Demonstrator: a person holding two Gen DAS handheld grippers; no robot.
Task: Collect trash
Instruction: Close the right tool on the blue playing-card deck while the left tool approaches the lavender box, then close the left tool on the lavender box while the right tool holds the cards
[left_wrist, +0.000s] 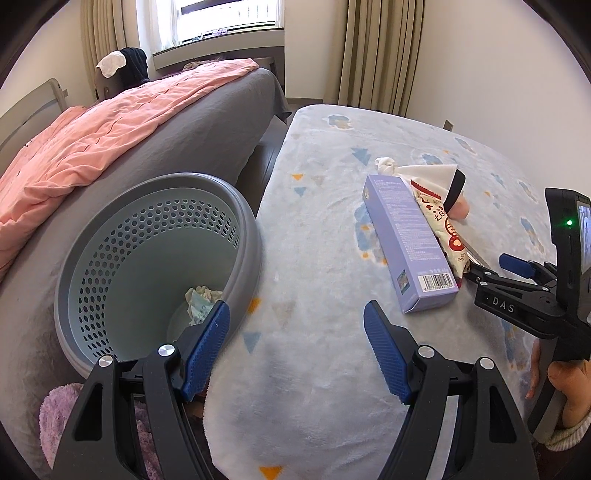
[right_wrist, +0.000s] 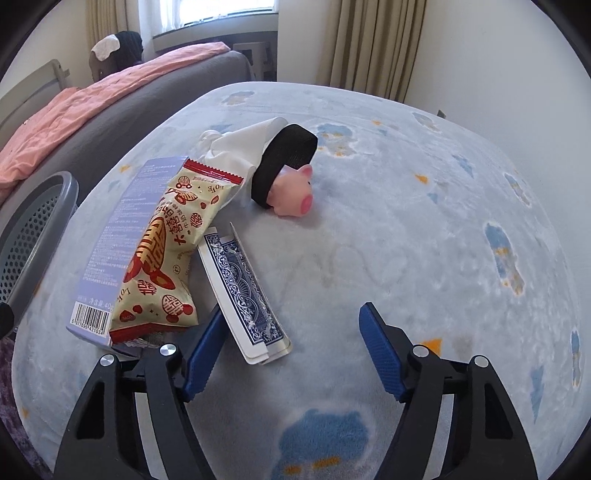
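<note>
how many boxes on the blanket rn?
2. The purple box lies at the left near the basket, partly under the snack packet. The card box lies right of the packet. More may be hidden.

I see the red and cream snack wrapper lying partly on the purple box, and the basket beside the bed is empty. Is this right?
Not quite. The basket is not empty: the left wrist view shows crumpled paper at its bottom. The snack wrapper does lie partly on the purple box.

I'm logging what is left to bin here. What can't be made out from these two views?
- Card box, left wrist view: hidden behind the snack wrapper and purple carton.
- Bin, right wrist view: cut off by the left edge; contents unseen.
- Crumpled paper in the bin: partly covered by a left gripper finger.
</note>
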